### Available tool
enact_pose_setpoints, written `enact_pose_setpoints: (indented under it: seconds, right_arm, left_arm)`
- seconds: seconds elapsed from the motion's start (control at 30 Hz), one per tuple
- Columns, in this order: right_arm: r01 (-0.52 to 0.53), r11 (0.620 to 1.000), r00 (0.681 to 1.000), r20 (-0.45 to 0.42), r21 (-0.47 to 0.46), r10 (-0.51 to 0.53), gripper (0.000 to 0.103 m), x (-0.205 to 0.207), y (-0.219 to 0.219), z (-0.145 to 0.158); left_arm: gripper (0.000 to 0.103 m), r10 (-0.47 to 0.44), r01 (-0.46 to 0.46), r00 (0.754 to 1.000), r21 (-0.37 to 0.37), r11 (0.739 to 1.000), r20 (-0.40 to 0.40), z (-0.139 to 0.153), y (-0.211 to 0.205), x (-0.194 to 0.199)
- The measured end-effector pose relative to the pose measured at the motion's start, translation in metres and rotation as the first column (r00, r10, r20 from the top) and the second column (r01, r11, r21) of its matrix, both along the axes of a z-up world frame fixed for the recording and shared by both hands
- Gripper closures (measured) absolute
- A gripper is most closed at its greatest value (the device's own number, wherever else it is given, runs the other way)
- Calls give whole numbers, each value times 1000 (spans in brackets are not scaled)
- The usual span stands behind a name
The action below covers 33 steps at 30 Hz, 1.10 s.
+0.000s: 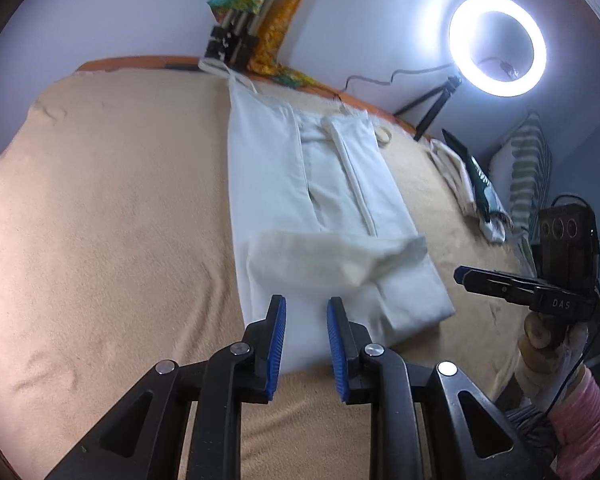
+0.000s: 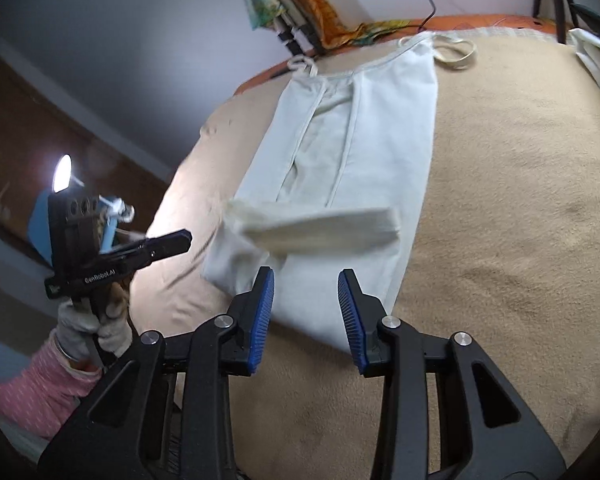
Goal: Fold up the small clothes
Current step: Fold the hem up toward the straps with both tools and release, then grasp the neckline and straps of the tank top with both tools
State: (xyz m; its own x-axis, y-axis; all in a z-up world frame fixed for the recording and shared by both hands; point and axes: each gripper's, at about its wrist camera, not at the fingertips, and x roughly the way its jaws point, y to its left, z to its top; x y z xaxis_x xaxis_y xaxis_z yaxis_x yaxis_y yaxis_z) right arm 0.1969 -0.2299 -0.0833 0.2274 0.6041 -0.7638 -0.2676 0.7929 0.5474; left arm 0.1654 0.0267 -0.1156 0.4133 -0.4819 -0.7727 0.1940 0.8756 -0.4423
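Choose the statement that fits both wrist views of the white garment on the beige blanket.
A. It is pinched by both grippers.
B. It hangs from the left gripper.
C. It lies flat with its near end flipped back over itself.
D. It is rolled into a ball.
C: the white garment lies on the beige blanket, near end flipped back, while the left gripper and right gripper are open and empty.
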Motion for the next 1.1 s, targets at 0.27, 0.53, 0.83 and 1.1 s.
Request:
enact_pose_setpoints:
  seconds: [0.27,0.53,0.83,1.1]
  right_arm:
    - [25,995,999,-39,-100,-29,68,8,12,-29]
    - [20,975,999,-28,-222,-27,84,-4,5,-27]
    - [88,963,986,161,-254,-47,52,8,-7,11]
    - [76,952,964,267,-295,6,33,58,-10,42]
  left_arm:
    - [84,3,-1,999,34,999,-36,-23,-19,20]
    - [82,49,-48,999,119,992,0,-22,-12,37]
    - [70,160,-167,983,78,983,88,16,25,69]
    - [60,163,-170,980,55,984,116,39,34,125]
